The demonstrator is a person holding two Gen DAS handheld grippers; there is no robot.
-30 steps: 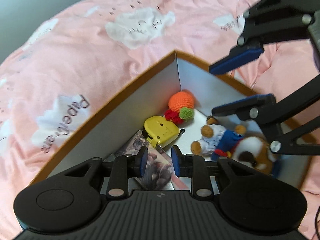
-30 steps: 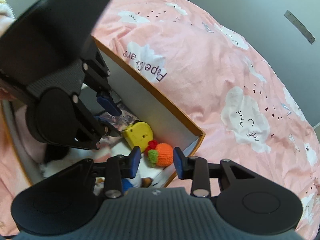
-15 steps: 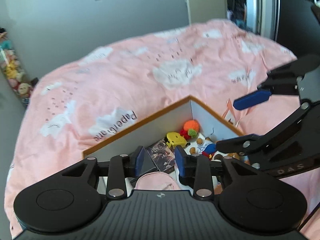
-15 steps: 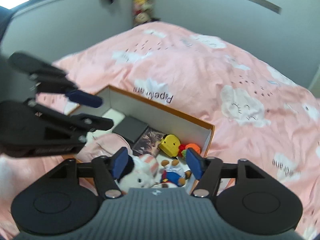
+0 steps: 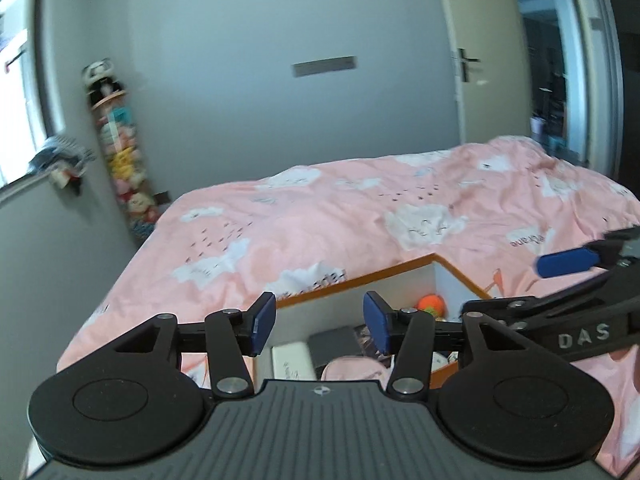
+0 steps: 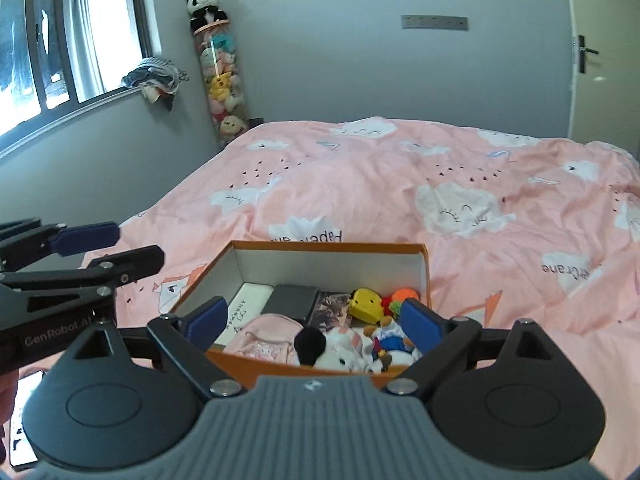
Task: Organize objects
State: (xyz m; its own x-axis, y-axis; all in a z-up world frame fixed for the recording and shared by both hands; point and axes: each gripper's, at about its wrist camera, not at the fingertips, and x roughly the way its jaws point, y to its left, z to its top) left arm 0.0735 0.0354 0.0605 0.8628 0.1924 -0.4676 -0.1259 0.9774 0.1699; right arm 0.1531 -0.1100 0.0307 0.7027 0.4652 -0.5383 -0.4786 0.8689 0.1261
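Toys fill the orange box (image 6: pixel 426 276) at lower centre; left gripper (image 5: pixel 316 322) and right gripper (image 6: pixel 316 318) have just been opening, jaws apart, empty.

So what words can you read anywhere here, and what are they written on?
"DAS": on the right gripper arm, left wrist view.
"GenRobot.AI": on the left gripper arm, last letters partly hidden.
"PaperCrane": upside down on the pink bedspread; another by the box is partly hidden.
Handwriting on the white card: too small to read.
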